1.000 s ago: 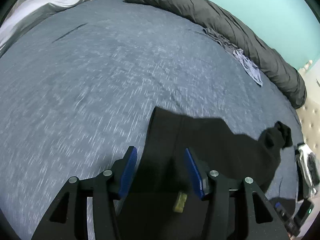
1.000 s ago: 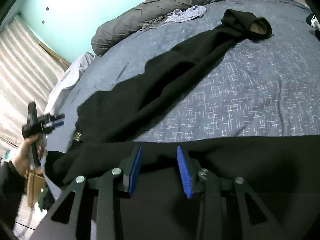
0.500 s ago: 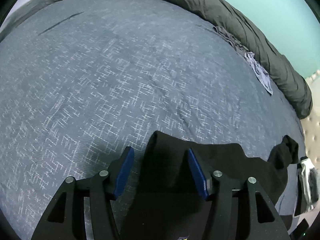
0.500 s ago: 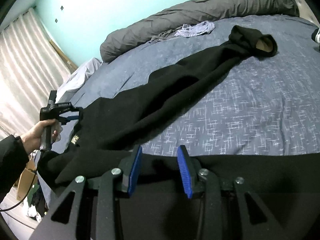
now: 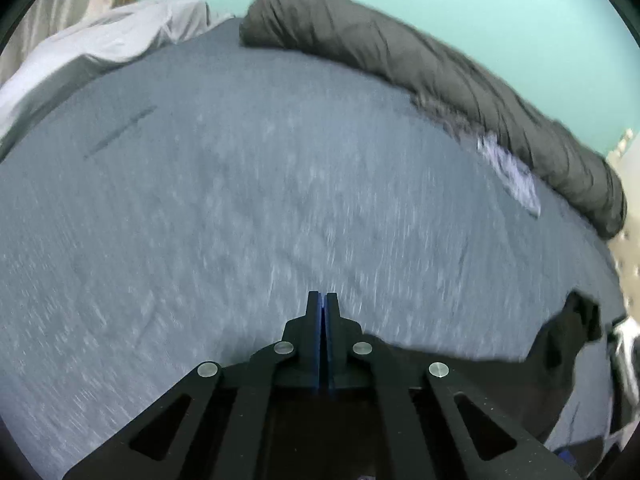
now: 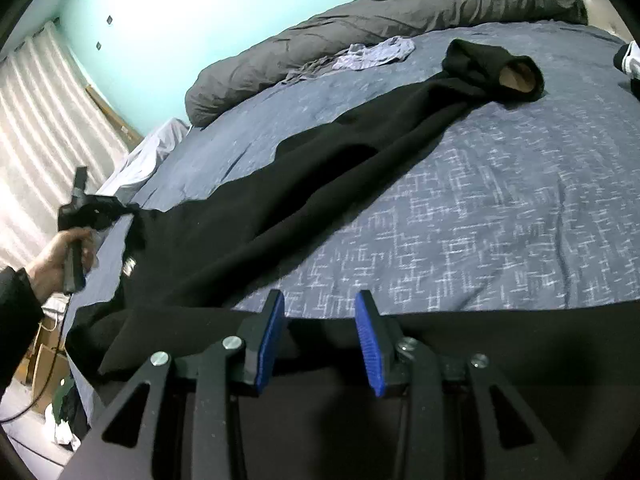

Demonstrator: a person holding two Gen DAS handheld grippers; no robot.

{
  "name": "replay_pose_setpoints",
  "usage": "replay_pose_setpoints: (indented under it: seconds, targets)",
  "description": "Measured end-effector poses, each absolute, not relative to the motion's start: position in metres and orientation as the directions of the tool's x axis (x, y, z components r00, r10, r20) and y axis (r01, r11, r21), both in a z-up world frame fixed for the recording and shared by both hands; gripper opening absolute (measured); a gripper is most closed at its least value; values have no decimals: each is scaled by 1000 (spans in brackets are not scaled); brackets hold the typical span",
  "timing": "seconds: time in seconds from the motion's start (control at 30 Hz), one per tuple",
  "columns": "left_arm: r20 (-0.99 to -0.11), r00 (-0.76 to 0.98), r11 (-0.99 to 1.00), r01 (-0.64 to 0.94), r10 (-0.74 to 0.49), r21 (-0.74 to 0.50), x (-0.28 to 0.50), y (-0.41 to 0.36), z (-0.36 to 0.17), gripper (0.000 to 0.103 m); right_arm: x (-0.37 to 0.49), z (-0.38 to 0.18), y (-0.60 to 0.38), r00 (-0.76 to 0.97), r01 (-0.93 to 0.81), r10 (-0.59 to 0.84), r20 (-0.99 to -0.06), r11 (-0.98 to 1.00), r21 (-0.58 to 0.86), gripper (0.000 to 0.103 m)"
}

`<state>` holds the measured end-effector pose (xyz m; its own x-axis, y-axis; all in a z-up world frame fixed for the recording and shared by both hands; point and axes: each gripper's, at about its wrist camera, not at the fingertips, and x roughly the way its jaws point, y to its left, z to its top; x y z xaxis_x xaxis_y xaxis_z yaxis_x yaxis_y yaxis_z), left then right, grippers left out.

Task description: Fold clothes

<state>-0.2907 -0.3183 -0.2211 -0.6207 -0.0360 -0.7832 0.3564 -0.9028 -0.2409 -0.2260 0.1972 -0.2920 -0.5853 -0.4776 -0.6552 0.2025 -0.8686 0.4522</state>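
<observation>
A long black garment [image 6: 320, 184] lies stretched across the blue patterned bed sheet [image 6: 500, 200], its open cuff at the far right. In the right wrist view, my left gripper [image 6: 116, 210] sits at the left in a person's hand [image 6: 56, 256], with the garment's near corner drawn up to its tip. The left wrist view shows my left gripper [image 5: 322, 300] with pads pressed together and black cloth [image 5: 560, 340] trailing below and to the right. My right gripper [image 6: 319, 308] stands open over the garment's near edge, the pads apart and not pressing on it.
A rolled grey duvet [image 6: 400, 12] lines the far side of the bed, with a crumpled lilac garment [image 6: 376, 54] beside it. A pale sheet [image 5: 100, 44] is bunched at the bed's far left corner. Curtains [image 6: 36, 120] hang on the left. A white item [image 6: 628, 58] lies at the right edge.
My left gripper's jaws went from wide apart over the black cloth to shut on it, and the hand lifted the corner up and away. My right gripper kept its place and its opening.
</observation>
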Motion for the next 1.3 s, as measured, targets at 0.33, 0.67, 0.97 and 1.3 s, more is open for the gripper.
replay_pose_setpoints:
  seconds: [0.33, 0.67, 0.97, 1.3]
  targets:
    - [-697, -682, -881, 446, -221, -157, -333, -355, -140, 1, -231, -293, 206, -609, 186, -473, -637, -866, 465, 37]
    - [-814, -568, -878, 444, -119, -181, -338, -365, -216, 1, -235, -299, 206, -598, 183, -476, -645, -864, 469, 37]
    - [-878, -478, -896, 400, -23, -195, -247, -347, -265, 36, -235, -293, 204, -603, 194, -491, -629, -855, 481, 39]
    - [-886, -462, -855, 476, -41, -208, -134, -330, -276, 48, -229, -282, 195, -607, 239, -519, -602, -841, 485, 45]
